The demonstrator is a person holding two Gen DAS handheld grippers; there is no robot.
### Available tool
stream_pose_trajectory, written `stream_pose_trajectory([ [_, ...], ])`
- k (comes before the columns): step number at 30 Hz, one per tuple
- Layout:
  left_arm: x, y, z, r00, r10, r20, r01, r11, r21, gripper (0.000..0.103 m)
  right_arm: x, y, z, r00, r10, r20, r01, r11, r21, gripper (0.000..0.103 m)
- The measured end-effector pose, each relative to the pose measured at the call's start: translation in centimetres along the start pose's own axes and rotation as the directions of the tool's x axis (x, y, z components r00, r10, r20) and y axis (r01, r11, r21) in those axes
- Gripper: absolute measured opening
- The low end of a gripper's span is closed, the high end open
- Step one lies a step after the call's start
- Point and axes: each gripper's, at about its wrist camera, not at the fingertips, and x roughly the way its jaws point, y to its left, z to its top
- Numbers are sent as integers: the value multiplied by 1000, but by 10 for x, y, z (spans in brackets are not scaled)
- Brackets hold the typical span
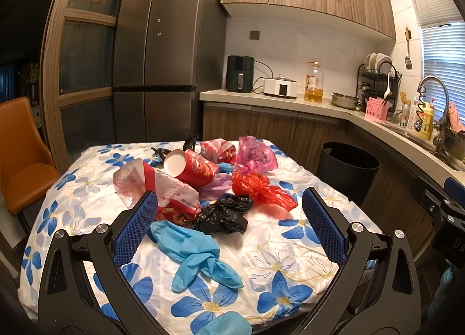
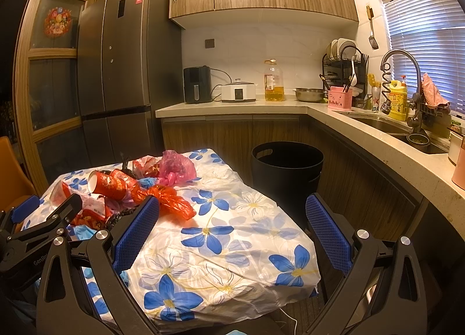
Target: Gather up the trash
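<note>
Trash pile sits mid-frame in left wrist view, on the flower-print surface (image 1: pixel 290 259): blue gloves (image 1: pixel 197 250) nearest, black bag (image 1: pixel 223 214) just behind, red bag (image 1: pixel 258 189) right of it, red cup (image 1: pixel 191 167) on its side, torn red-white wrapper (image 1: pixel 171 192), pink bag (image 1: pixel 255 153) at the back. Black bin (image 1: pixel 347 169) stands on the floor right of the surface, well apart from the pile.

Left gripper (image 1: pixel 229 221) jaws spread wide, nothing held, hovering over gloves and black bag. Right gripper (image 2: pixel 232 227) jaws also released, empty, above bare cloth at the surface's right end.

Likely step: first pick, probably gloves or black bag. Best to come down straight, pinch the bunched middle rather than a loose edge, and avoid snagging the cloth.

Left view shows the whole pile and the gloves clearly. Right view mostly hides the gloves behind the left gripper but shows the bin's open top (image 2: pixel 287 157), the floor gap, and the sink (image 2: pixel 386 127).
</note>
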Motion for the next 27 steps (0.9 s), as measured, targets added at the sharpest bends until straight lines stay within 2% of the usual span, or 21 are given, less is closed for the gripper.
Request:
stream_pose_trajectory([
  [17, 0, 2, 1, 1000, 3, 0, -3, 1000, -5, 97, -1, -3, 0, 1000, 3, 4, -3, 1000, 7, 98],
  [27, 3, 19, -15, 999, 39, 0, -39, 999, -35, 97, 21, 2, -15, 999, 33, 0, -33, 999, 5, 98],
])
